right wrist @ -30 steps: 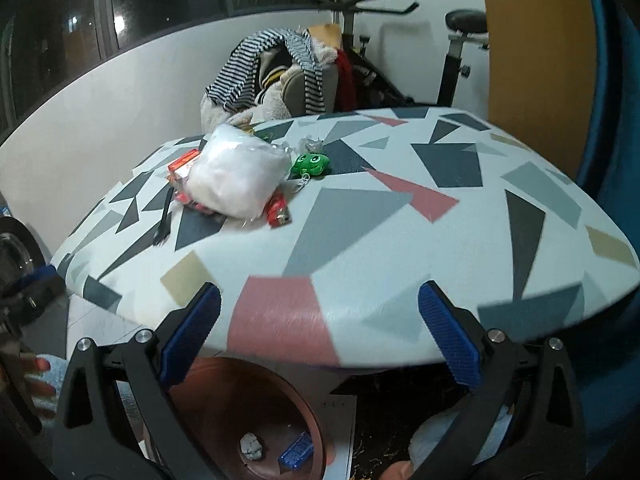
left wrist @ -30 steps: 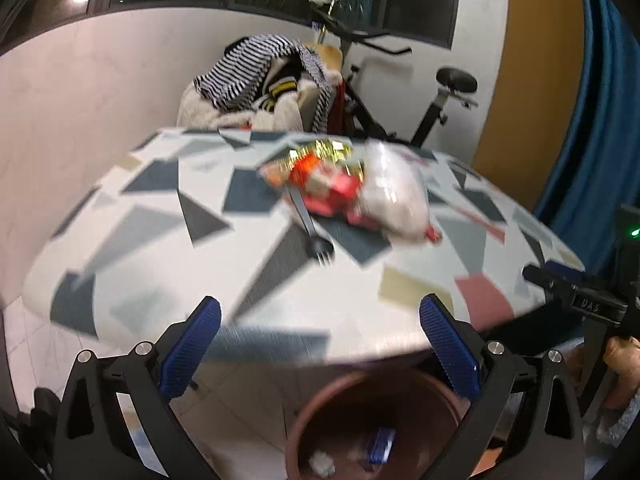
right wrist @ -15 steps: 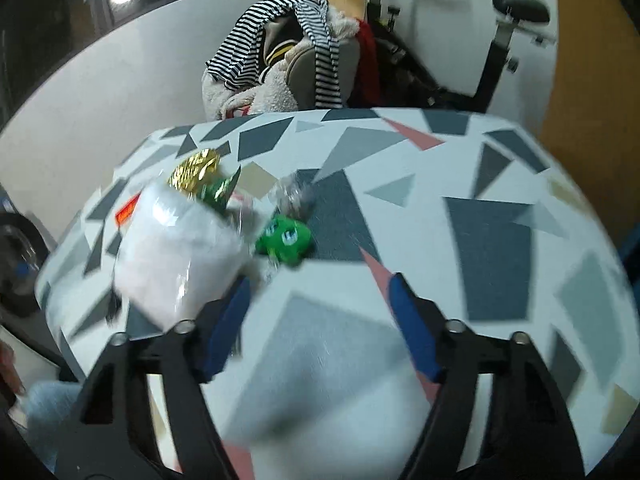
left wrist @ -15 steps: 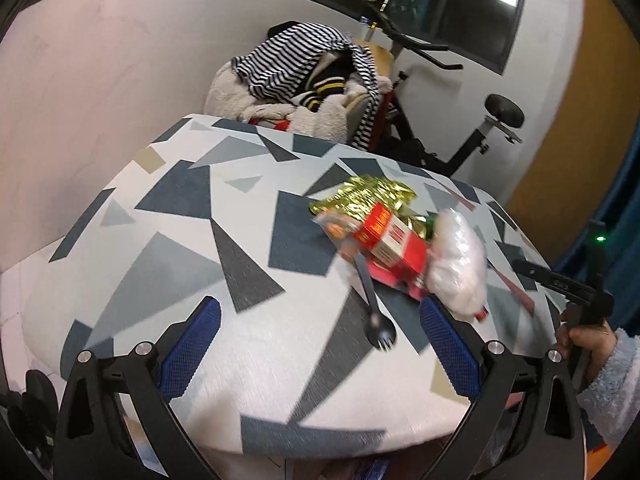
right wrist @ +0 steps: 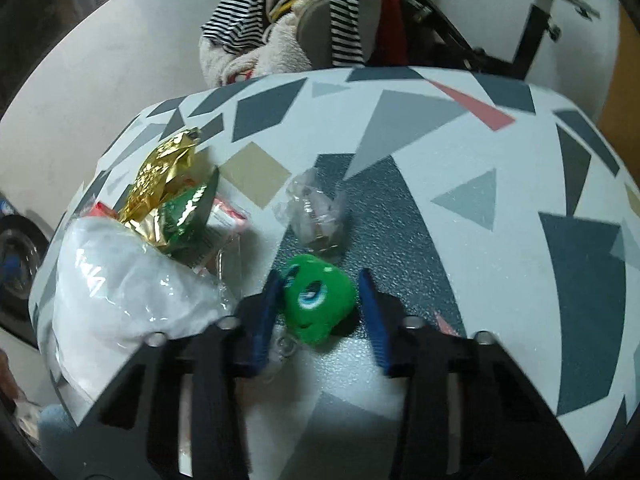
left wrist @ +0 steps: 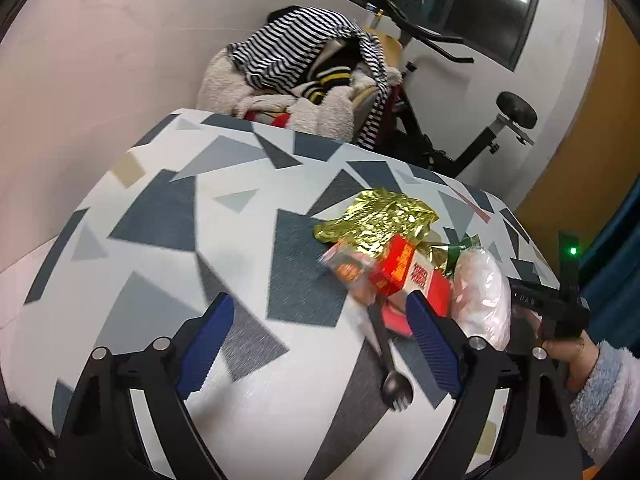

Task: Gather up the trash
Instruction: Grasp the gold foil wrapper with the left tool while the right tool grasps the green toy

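On the patterned table lies a trash pile: a gold foil wrapper, a red box, a white plastic bag and a black fork. My left gripper is open over bare tabletop just left of the pile. Its jaws are closing, and the fork lies by the right finger. My right gripper straddles a green toy. Its jaws are closing; the left pad touches the toy and a thin gap remains on the right. A crumpled clear wrapper lies just beyond.
A chair heaped with striped and fleecy clothes stands behind the table, beside an exercise bike. A white wall runs along the left. The right gripper is held by a hand in a fluffy sleeve at the table's right edge.
Both grippers moved from above the brown pot below the table edge to over the tabletop. The right jaws narrowed from wide open to around the green toy. The left jaws narrowed slightly.
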`<move>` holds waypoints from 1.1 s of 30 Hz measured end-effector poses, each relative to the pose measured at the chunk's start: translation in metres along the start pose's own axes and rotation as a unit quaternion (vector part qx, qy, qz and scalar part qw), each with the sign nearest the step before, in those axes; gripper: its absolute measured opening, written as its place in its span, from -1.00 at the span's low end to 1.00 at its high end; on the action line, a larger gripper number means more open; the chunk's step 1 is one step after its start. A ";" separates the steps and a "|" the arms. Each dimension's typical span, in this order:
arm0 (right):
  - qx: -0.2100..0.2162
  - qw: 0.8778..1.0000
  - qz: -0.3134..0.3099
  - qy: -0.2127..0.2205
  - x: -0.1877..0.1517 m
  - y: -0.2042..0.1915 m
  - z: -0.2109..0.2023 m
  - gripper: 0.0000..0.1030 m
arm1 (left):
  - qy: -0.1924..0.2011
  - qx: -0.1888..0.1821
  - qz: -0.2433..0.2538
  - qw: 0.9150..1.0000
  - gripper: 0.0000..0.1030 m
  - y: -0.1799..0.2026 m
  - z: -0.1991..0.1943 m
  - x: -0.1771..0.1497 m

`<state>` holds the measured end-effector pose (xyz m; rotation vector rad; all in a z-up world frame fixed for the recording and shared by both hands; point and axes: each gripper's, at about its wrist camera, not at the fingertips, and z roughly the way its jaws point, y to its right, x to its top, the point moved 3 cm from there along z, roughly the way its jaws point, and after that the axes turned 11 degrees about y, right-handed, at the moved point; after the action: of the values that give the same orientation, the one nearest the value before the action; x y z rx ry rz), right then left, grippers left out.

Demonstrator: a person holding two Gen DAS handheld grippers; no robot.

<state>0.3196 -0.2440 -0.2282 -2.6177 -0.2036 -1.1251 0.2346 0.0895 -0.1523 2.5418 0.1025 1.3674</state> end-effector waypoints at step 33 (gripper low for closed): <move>0.008 0.981 0.155 0.114 -0.005 0.059 -0.042 -0.44 | -0.168 -0.123 0.170 0.963 0.08 0.077 0.216 0.033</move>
<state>0.3013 -0.3132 -0.2161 -2.3710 0.2336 -1.2854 0.4271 -0.0193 -0.2198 2.6076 -0.5549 0.9496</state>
